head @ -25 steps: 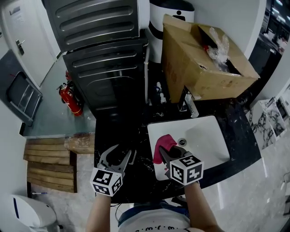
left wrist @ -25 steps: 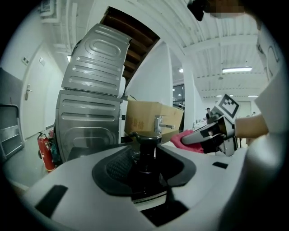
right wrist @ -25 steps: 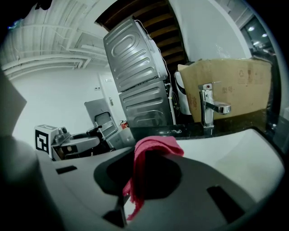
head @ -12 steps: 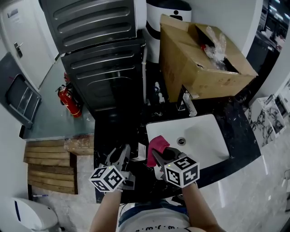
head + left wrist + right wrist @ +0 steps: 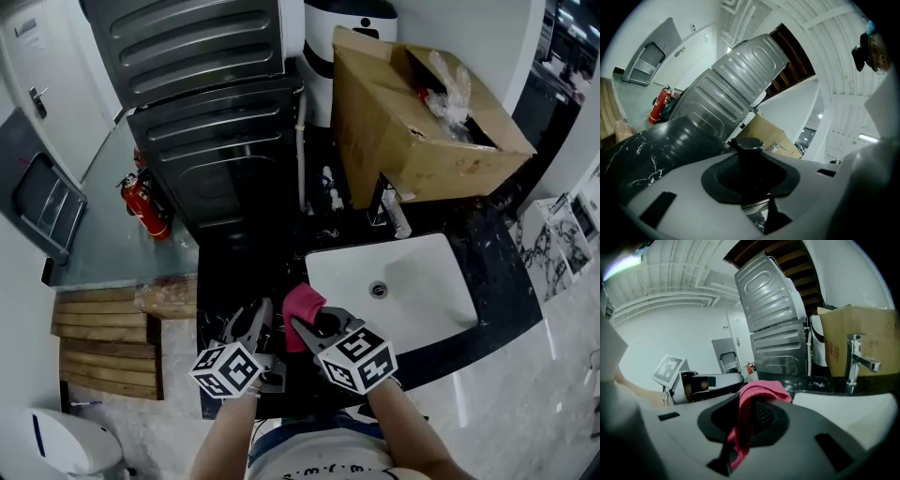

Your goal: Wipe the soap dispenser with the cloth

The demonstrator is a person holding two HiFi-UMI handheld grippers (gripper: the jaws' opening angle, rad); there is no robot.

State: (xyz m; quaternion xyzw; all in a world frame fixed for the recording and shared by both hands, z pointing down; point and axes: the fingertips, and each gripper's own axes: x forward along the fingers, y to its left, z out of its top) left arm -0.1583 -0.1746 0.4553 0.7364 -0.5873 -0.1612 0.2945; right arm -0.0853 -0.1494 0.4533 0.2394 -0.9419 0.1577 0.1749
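My left gripper (image 5: 254, 319) is shut on the soap dispenser (image 5: 749, 161), a black bottle with a round black cap, standing upright between the pads in the left gripper view. Its jaws have just been closing, and they are narrower than in the earliest frame. In the head view the bottle is lost against the black counter. My right gripper (image 5: 306, 324) is shut on the pink cloth (image 5: 301, 306), which drapes over the jaws (image 5: 758, 394) and sits just to the right of the left gripper's tips.
A white sink (image 5: 422, 281) is set in the black marble counter (image 5: 502, 272), with a chrome tap (image 5: 857, 361) behind it. A cardboard box (image 5: 412, 122) stands at the back right. Stacked grey machines (image 5: 216, 141) and a red fire extinguisher (image 5: 145, 206) are to the left.
The right gripper has carried the pink cloth leftward from over the sink to beside the left gripper. The left gripper has rolled in place and its jaws have narrowed.
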